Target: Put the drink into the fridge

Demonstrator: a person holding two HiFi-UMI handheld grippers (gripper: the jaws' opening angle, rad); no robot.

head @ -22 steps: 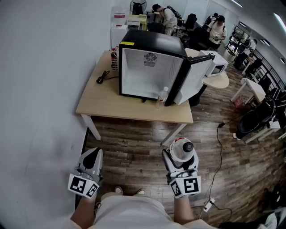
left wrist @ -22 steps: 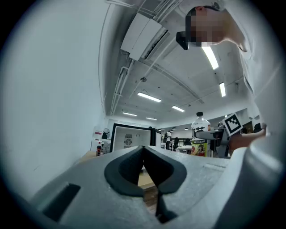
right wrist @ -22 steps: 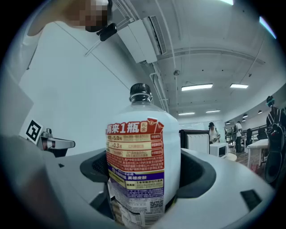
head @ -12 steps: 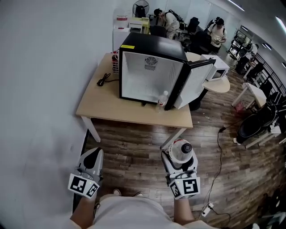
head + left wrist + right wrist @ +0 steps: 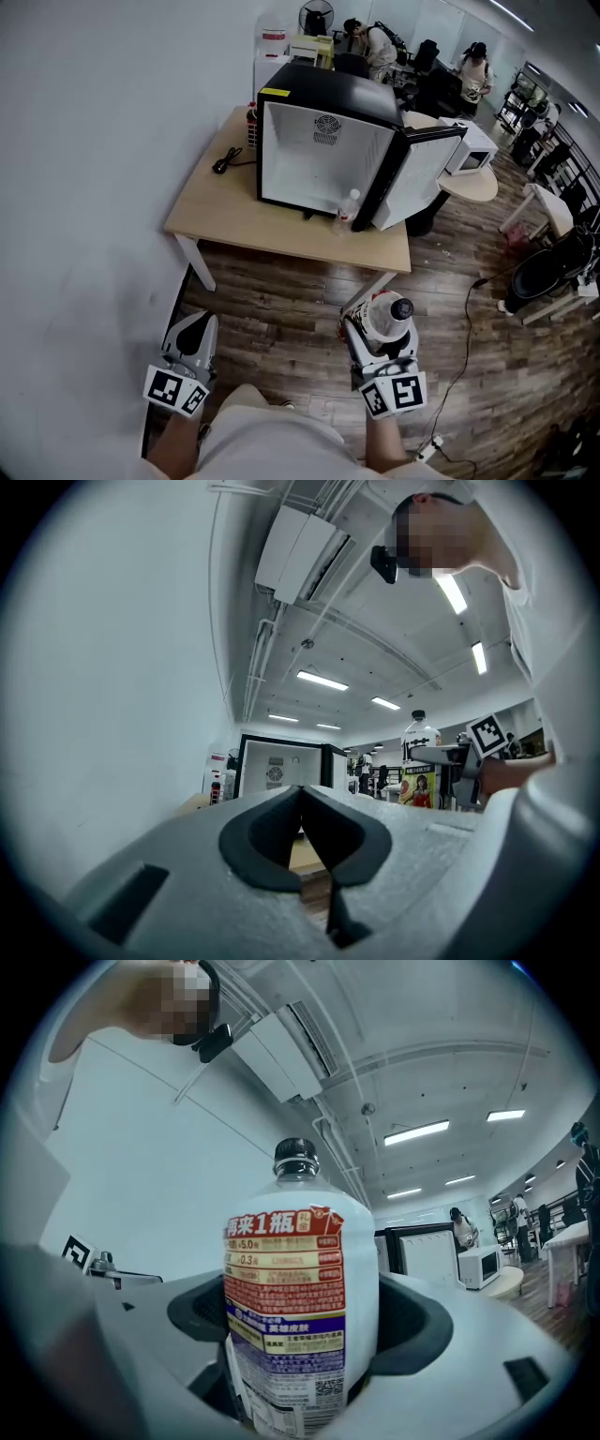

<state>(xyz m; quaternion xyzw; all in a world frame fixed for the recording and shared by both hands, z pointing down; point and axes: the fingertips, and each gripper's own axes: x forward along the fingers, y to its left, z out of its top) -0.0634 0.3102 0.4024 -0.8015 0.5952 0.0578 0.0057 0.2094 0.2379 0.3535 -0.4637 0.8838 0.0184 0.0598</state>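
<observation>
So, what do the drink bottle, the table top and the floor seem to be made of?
Drink bottle: probably whitish translucent plastic, with a glossy printed label and a dark screw cap.
Table top: light wood or laminate, with a matte, smooth, pale surface.
Floor: brown planks with visible seams; wood or vinyl, I cannot tell.

Drink (image 5: 386, 317): white btl, blk cap, red/purple label, upright, clamped btwn right gripper (image 5: 378, 339) jaws, ~5 o'clock in head view. Fridge (image 5: 323, 150): blk, door open, white inside, on table (image 5: 225, 211) at 12 o'clock.
</observation>
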